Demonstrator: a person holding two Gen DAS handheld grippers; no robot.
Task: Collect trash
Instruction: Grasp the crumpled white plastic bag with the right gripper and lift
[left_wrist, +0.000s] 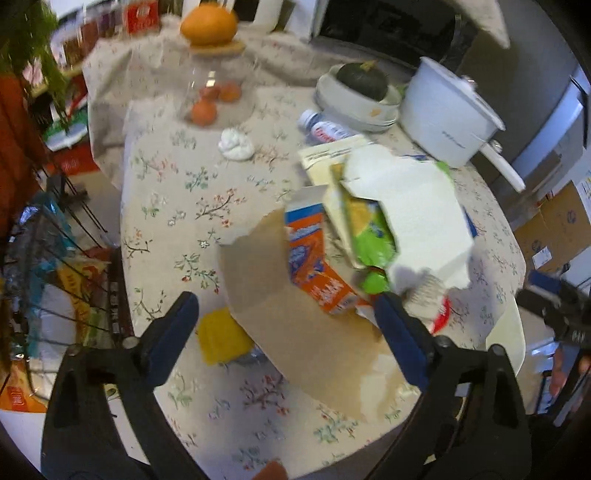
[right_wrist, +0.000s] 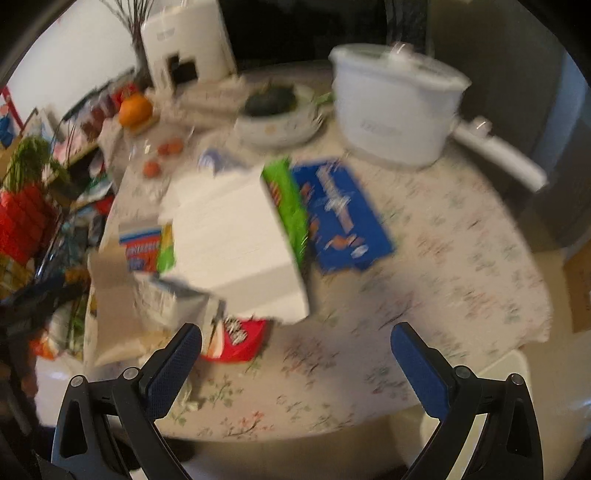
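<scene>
Trash lies heaped on the floral tablecloth (left_wrist: 166, 229). In the left wrist view I see a torn brown paper sheet (left_wrist: 295, 332), an orange and blue carton (left_wrist: 314, 266), a green and yellow wrapper (left_wrist: 369, 236), a flattened white box (left_wrist: 417, 210) and a yellow block (left_wrist: 221, 336). My left gripper (left_wrist: 286, 306) stands open over the brown paper, its pads not touching it. My right gripper (right_wrist: 295, 334) hangs open above bare cloth, just right of a red wrapper (right_wrist: 240, 341). The right wrist view is blurred but shows the white box (right_wrist: 236, 236) and a blue packet (right_wrist: 343, 214).
A crumpled white tissue (left_wrist: 236, 144) and a plastic bottle (left_wrist: 325, 129) lie further back. Stacked bowls holding a dark squash (left_wrist: 362, 79), a white pot (left_wrist: 443, 114) and a glass jar (left_wrist: 214, 99) stand at the far side. A wire basket of clutter (left_wrist: 55, 277) stands left of the table.
</scene>
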